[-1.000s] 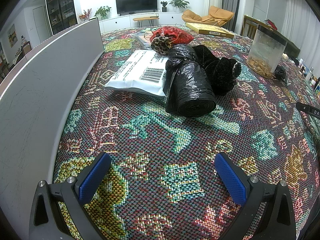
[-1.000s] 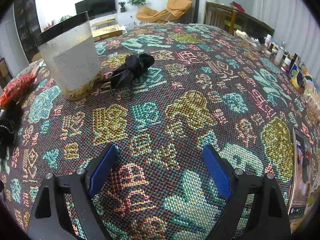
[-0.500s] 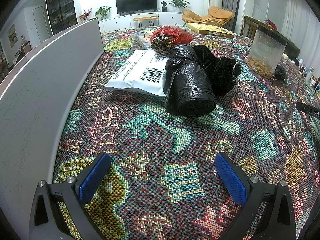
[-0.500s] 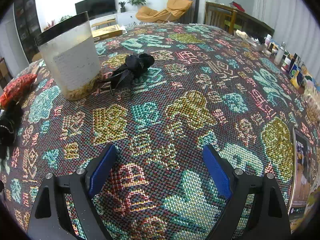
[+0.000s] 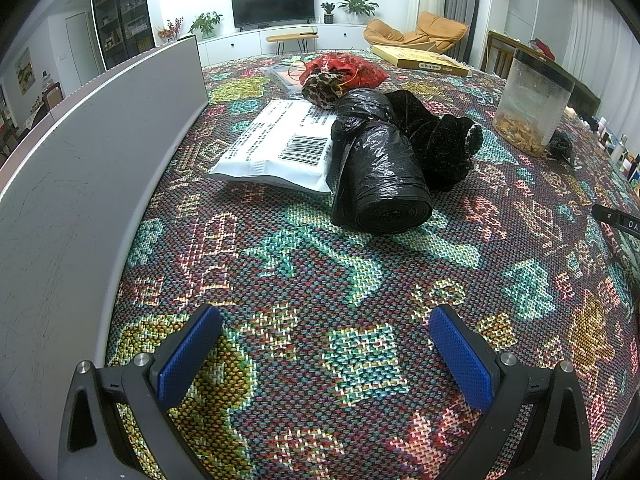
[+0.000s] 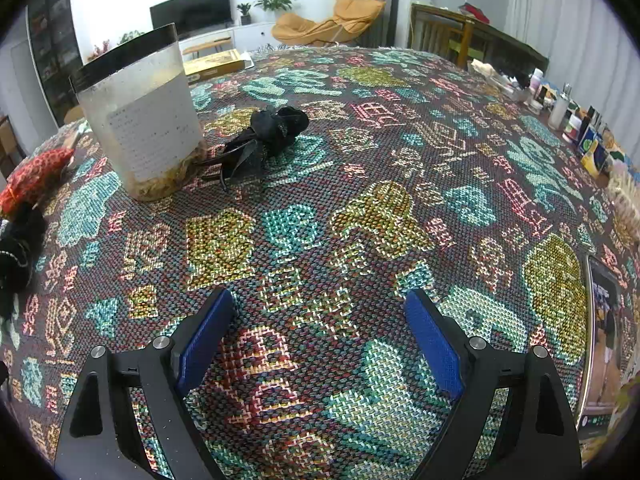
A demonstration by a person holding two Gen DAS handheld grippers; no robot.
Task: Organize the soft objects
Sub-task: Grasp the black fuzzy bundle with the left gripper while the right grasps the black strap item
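In the left wrist view a black plastic bag roll [image 5: 380, 176] lies on the patterned tablecloth, beside a white mailer pouch [image 5: 280, 148], a black fuzzy cloth [image 5: 440, 140], a leopard-print piece [image 5: 320, 88] and a red mesh bag [image 5: 344, 70]. My left gripper [image 5: 324, 344] is open and empty, well short of the roll. In the right wrist view a black fabric hair bow [image 6: 268, 136] lies next to a clear jar [image 6: 140, 120]. My right gripper [image 6: 320, 336] is open and empty, short of the bow.
A grey upright panel [image 5: 80, 168] runs along the table's left side. A flat yellow box [image 5: 420, 60] lies at the far edge. Small bottles [image 6: 560, 104] and a tablet [image 6: 604, 340] sit at the right edge. The jar also shows in the left wrist view [image 5: 532, 108].
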